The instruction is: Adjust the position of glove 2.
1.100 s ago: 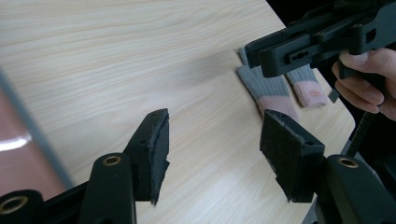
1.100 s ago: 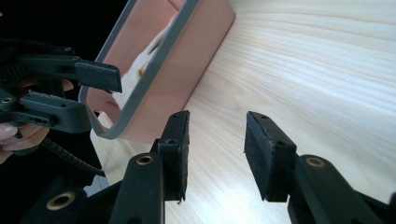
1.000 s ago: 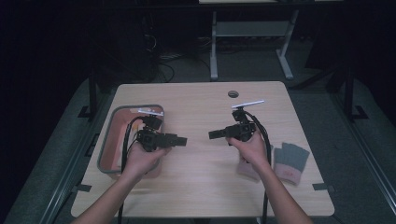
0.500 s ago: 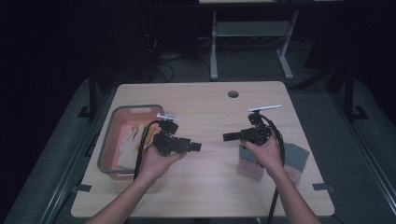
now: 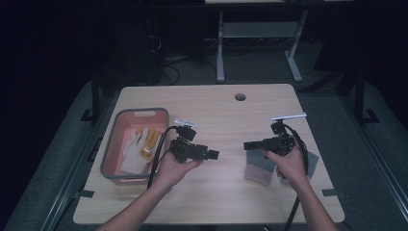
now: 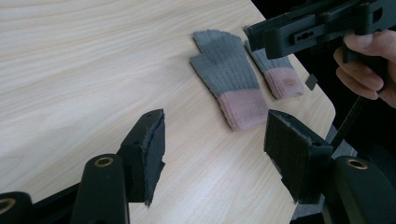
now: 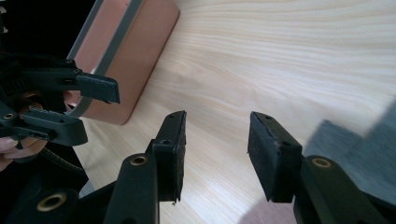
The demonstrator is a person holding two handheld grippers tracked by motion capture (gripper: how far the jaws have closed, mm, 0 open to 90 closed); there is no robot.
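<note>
Now, what we are seeing:
Left tool point(image 5: 215, 154): we are holding it above the pale wooden table point(image 5: 216, 202), jaws released, just been opening, nothing between them.
Right tool point(image 5: 246, 144): we are holding it facing the left one, jaws released, just been opening, nothing between them.
Grey knitted gloves with pink cuffs point(image 6: 230, 81): lying flat side by side on the table, under our right hand.
Pink plastic basin with grey rim point(image 5: 111, 154): sitting at the table's left, holding a white and yellow glove point(image 5: 135, 149).

Left gripper point(image 5: 214, 154) and right gripper point(image 5: 248, 144) facing each other, jaws apart and just widening, nothing between them
</note>
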